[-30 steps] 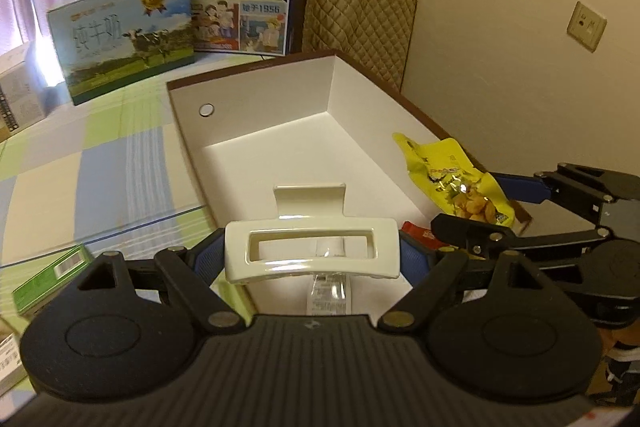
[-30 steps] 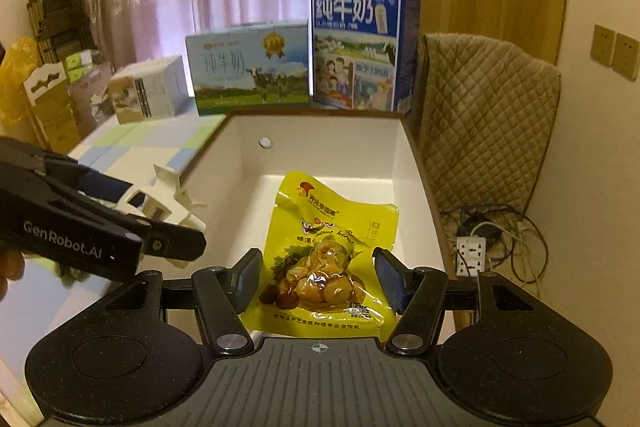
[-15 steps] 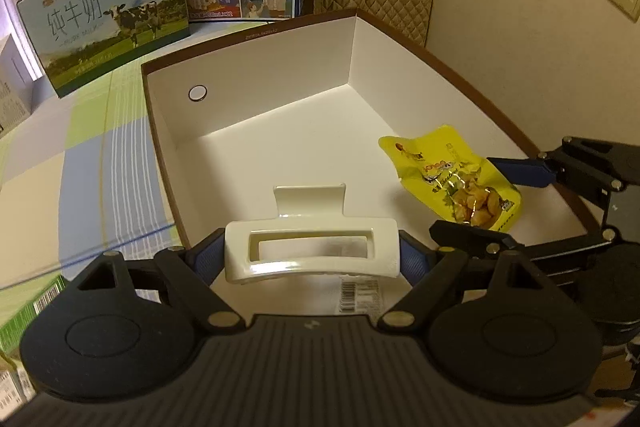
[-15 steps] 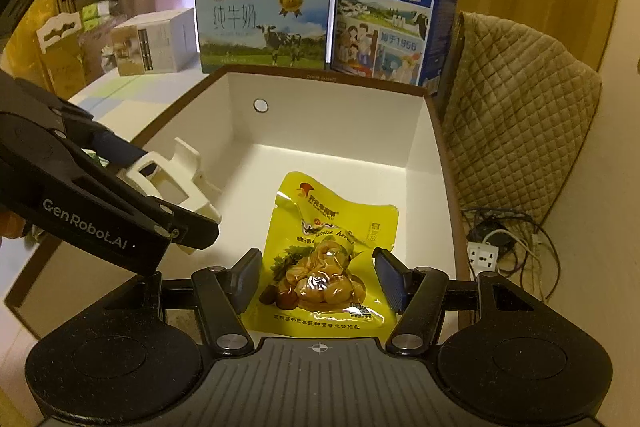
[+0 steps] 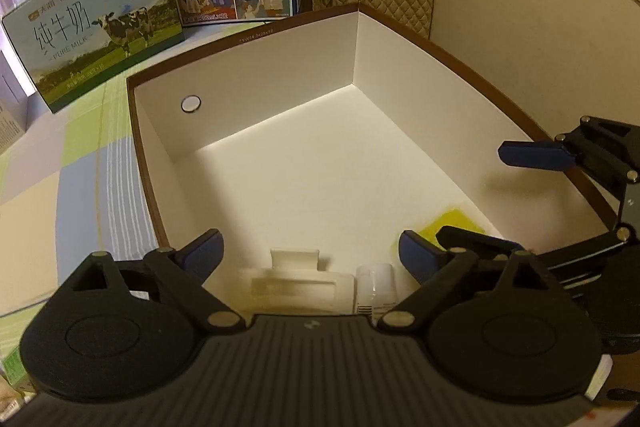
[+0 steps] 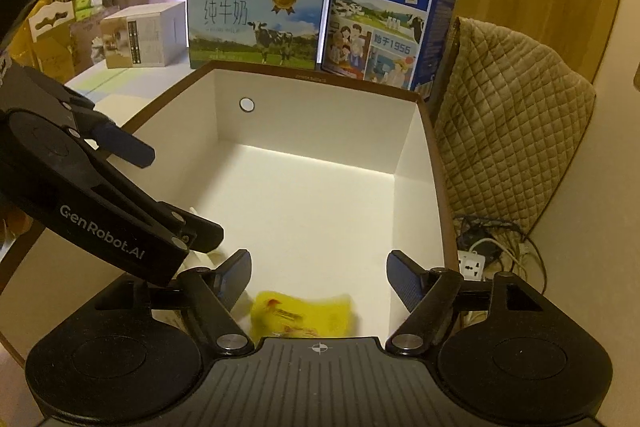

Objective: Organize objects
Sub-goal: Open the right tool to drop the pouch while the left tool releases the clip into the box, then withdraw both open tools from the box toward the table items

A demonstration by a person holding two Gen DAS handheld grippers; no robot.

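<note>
Both hand-held grippers, left (image 5: 310,253) and right (image 6: 319,269), are opening empty above a stiff, light hair clip (image 5: 296,281) and a soft, slippery snack pouch (image 6: 302,313) in the box (image 5: 400,75).

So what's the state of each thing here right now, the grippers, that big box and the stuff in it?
Left gripper: jaws opening, nothing pressed between them.
Right gripper: jaws opening, nothing gripped.
White hair clip: released, lying on the box floor.
Yellow snack bag: released, lying flat in the box.
Small white bottle: lying in the box beside the clip.
White box: open-topped, mostly bare inside.
Two milk cartons: upright, closed.
</note>
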